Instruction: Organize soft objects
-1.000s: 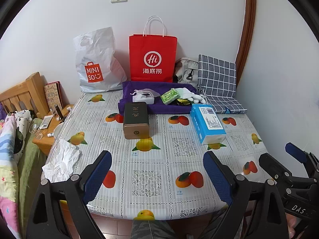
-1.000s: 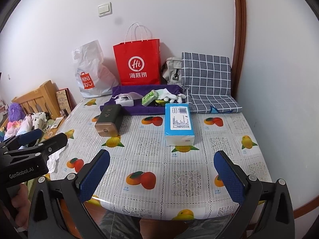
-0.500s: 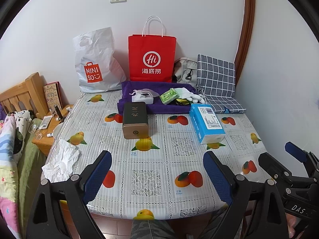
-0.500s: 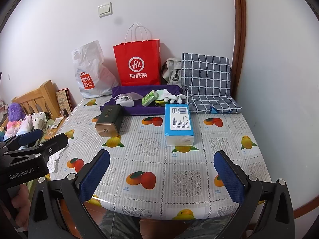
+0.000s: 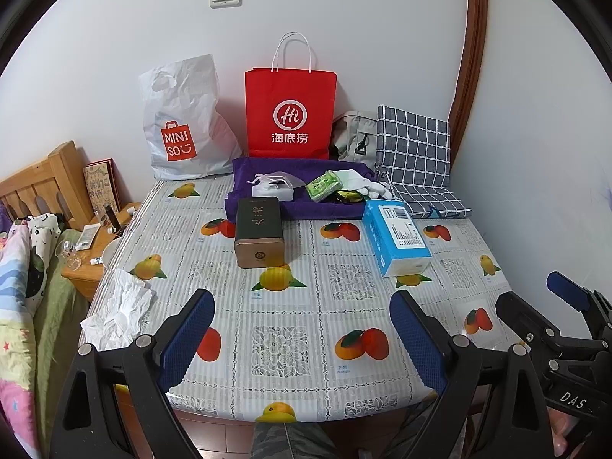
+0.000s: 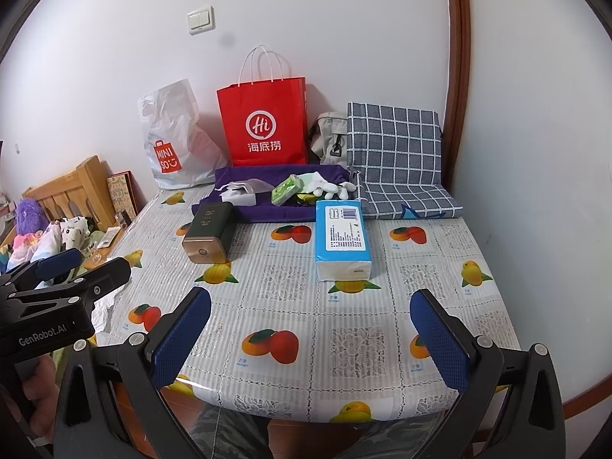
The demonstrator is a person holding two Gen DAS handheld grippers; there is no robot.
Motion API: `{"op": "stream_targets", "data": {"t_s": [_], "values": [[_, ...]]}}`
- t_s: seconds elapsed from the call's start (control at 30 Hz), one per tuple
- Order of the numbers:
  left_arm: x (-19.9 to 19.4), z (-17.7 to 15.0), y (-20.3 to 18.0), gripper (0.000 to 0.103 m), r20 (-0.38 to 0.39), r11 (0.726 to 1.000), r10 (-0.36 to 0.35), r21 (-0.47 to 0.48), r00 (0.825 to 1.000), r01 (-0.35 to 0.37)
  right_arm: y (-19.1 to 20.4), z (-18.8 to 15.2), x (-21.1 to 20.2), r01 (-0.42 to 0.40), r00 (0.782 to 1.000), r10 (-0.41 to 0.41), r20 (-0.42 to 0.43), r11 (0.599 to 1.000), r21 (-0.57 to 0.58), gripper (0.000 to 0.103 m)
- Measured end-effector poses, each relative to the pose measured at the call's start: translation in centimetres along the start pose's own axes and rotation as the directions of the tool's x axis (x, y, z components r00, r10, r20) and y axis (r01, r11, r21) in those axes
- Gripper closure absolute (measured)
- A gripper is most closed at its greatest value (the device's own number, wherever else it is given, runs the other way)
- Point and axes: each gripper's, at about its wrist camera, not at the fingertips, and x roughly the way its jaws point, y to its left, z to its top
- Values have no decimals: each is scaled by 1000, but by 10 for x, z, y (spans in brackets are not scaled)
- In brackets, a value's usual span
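Both hand-held grippers, left (image 5: 300, 338) and right (image 6: 310, 338), hang spread wide and empty over the near edge of the surface (image 6: 344, 344), likely sizing up. Tissue pack (image 6: 342, 239) mid-surface; white gloves (image 6: 334, 188) on purple cloth (image 6: 267, 210) at back.

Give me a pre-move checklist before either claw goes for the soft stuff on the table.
1. Left claw open, empty: ok.
2. Right claw open, empty: ok.
3. Path to blue tissue pack unobstructed: ok.
4. White gloves and green packet lie on the purple cloth, both reachable from above: ok.
5. Crumpled tissue at the table's left edge, secure or overhanging: cannot tell.
6. Where the sorted items should go: cannot tell.
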Motion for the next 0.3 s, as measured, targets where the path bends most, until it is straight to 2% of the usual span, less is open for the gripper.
{"op": "stream_targets", "data": {"t_s": [0.3], "values": [[0, -1, 0, 10, -3, 1000, 1, 2, 1000, -1, 0, 1, -1, 6, 1000, -6, 2, 1000, -2, 1]]}}
